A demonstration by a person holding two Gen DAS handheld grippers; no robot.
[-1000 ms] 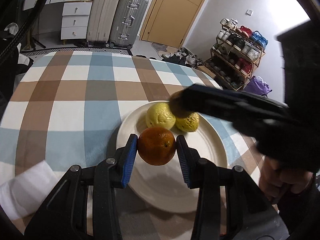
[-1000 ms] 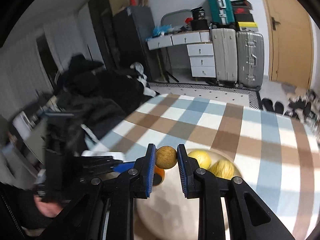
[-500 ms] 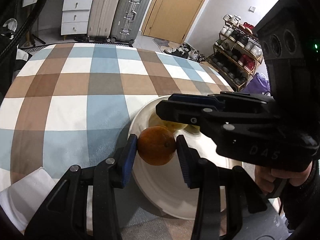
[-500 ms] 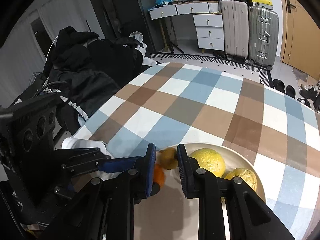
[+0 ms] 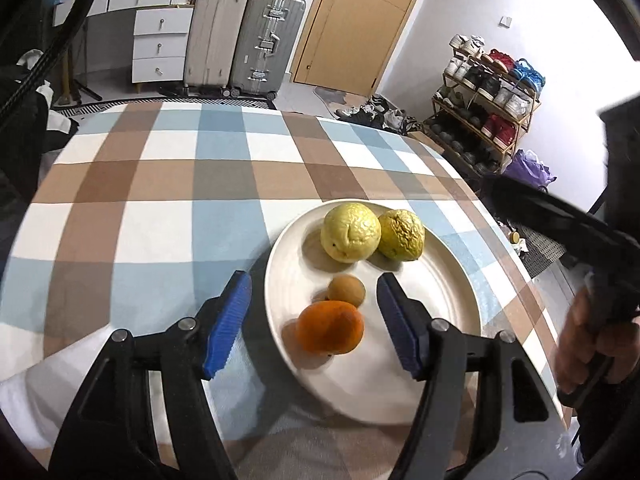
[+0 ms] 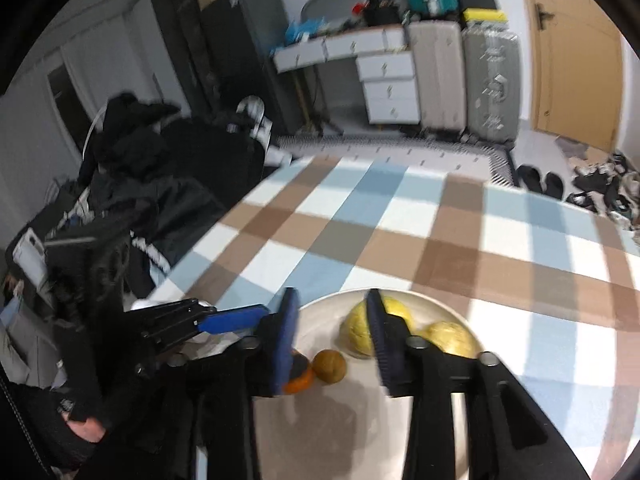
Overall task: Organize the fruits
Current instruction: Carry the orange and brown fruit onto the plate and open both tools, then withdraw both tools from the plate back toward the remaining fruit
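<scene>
both grippers have let go: left gripper [image 5: 314,322] and right gripper [image 6: 332,340] stand wide, empty. orange [image 5: 330,333] and small brown fruit [image 5: 346,290] lie between the left jaws on the plate [image 5: 448,280], two yellow fruits [image 5: 372,232] beyond. nothing seems left outside.

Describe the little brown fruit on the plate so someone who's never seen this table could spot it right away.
On the checked blue, brown and white tablecloth sits a round white plate holding four fruits. The small round brown fruit lies mid-plate, just behind the orange, in front of two wrinkled yellow fruits; it is the smallest and dullest.

orange [image 5: 330,333] | small brown fruit [image 5: 346,290] | two yellow fruits [image 5: 350,233] touching | all on white plate [image 5: 448,280]
</scene>
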